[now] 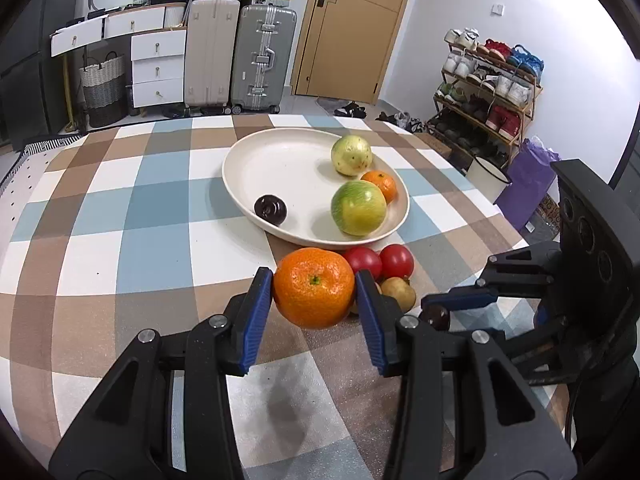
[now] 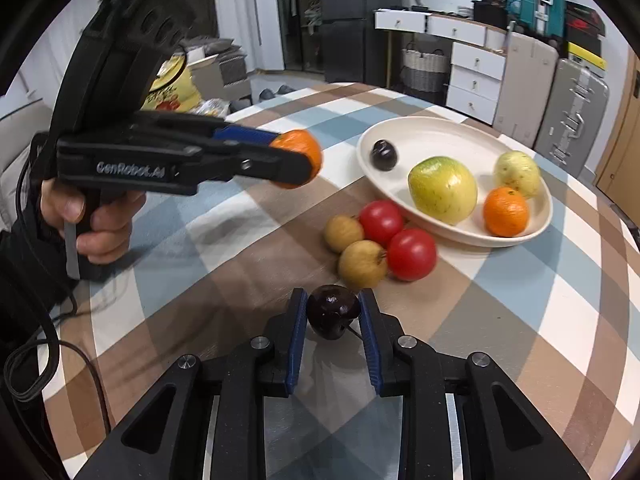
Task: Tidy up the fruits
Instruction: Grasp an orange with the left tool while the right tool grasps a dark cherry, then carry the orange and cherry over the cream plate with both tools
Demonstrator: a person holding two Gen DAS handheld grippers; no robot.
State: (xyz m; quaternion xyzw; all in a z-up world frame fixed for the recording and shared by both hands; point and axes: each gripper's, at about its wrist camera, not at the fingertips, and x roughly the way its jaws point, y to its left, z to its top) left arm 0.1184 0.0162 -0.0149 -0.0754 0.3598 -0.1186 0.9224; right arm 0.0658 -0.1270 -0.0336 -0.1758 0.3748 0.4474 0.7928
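My left gripper [image 1: 314, 286] is shut on a large orange [image 1: 314, 287] and holds it above the table, in front of the cream plate [image 1: 256, 160]. It also shows in the right wrist view [image 2: 298, 158]. My right gripper [image 2: 333, 312] is shut on a dark plum [image 2: 332, 311] low over the table. The plate [image 2: 424, 132] holds a dark plum [image 2: 384, 155], a green apple [image 2: 442, 190], a small orange [image 2: 505, 212] and a pale green fruit [image 2: 517, 174]. Two red tomatoes [image 2: 411, 254] and two brown fruits [image 2: 362, 265] lie on the cloth beside the plate.
The table has a checked cloth [image 1: 120, 220]. Behind it stand suitcases [image 1: 262, 60], white drawers [image 1: 158, 68], a woven basket [image 1: 103, 88], a wooden door [image 1: 352, 28] and a shoe rack [image 1: 488, 88]. A purple bag [image 1: 528, 184] stands at the right.
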